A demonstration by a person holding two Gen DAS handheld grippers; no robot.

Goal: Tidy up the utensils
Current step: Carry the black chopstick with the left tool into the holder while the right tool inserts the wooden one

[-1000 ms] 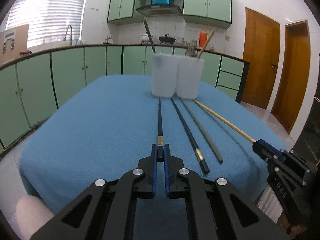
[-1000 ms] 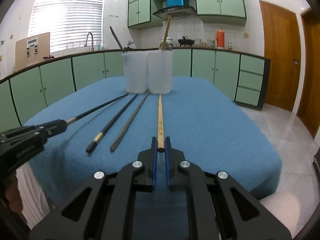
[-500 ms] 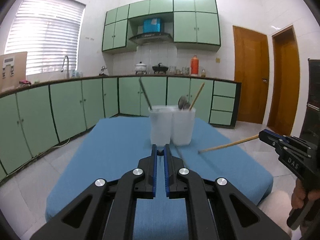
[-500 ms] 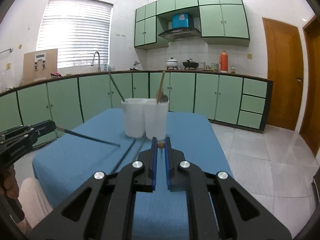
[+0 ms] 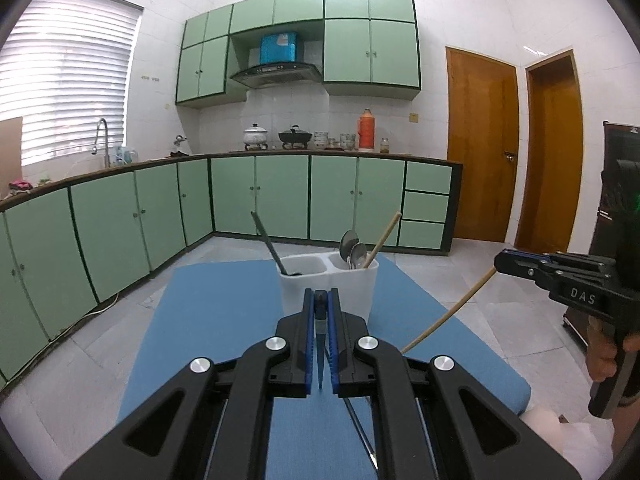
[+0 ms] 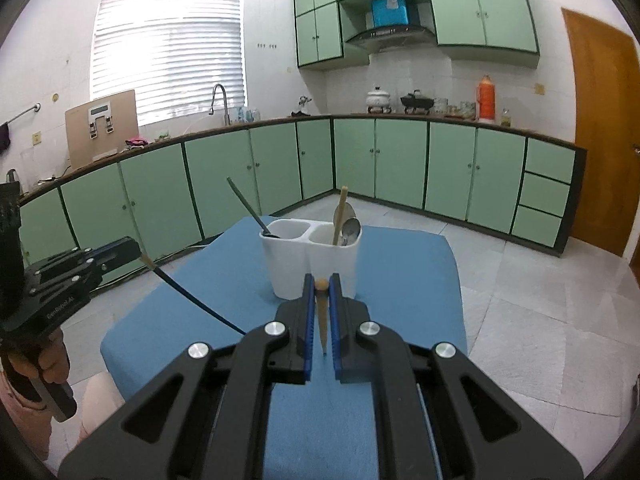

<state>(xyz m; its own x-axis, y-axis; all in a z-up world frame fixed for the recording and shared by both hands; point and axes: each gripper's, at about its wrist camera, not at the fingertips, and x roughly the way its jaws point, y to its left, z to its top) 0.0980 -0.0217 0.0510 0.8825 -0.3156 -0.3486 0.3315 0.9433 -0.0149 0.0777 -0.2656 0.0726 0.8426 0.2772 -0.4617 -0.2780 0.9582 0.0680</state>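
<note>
Each gripper is closed on one chopstick, lifted near the white two-cup holder (image 6: 310,254) on the blue table (image 6: 412,264): the left gripper (image 5: 320,300) pinches a black chopstick (image 6: 192,300), the right gripper (image 6: 321,286) pinches a wooden chopstick (image 5: 448,312), and next I think each must tip point-down into a cup.

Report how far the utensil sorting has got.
Done: the holder has a dark chopstick in one compartment, spoons and a wooden chopstick in the other. In hand: left tool grips a black chopstick, right tool a second wooden chopstick. Left: at least one grey chopstick lies on the cloth.
</note>
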